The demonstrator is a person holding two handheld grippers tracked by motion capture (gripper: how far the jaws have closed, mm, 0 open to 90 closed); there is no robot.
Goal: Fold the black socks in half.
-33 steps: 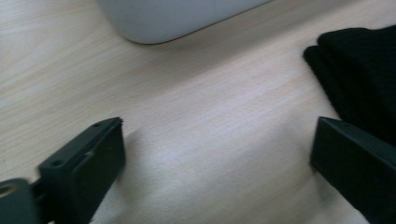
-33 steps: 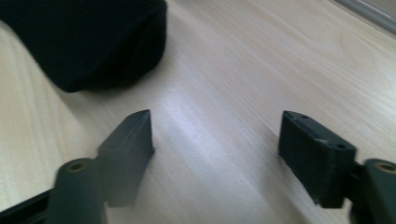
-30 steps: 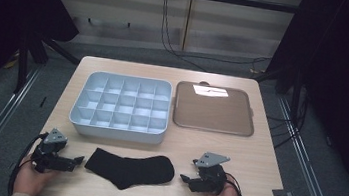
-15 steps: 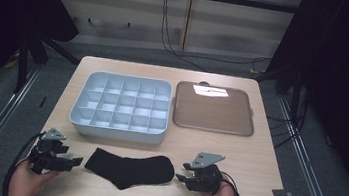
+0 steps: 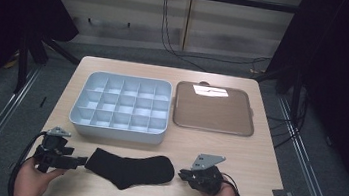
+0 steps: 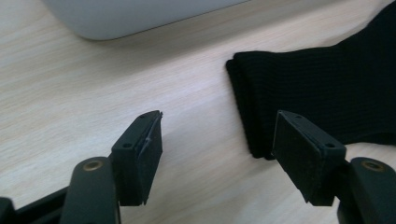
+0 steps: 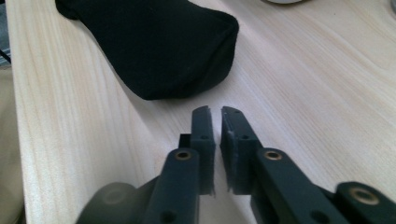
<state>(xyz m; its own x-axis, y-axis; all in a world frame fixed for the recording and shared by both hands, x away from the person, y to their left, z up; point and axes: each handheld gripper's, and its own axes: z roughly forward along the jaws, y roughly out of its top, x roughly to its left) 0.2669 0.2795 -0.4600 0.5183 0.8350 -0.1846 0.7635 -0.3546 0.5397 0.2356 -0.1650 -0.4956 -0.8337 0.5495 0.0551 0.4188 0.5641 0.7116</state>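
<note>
The left gripper (image 5: 76, 160) stands released at the cuff of the black sock (image 5: 129, 168), one jaw already overlapping the ribbed edge, so the step in hand looks like the approach to a grasp. The sock lies flat on the table (image 5: 255, 158), in front of the compartment tray (image 5: 121, 106). The right gripper (image 5: 184, 175), pinched nearly closed on nothing, waits just beside the toe. Next, the left likely needs to clench on the cuff.

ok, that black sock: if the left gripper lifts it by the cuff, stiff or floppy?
Probably floppy: the black sock lies flat and limp, so the rest would likely dangle. The ribbed knit cuff looks grippy, unlikely to slip. Looks light; no rolling.
</note>
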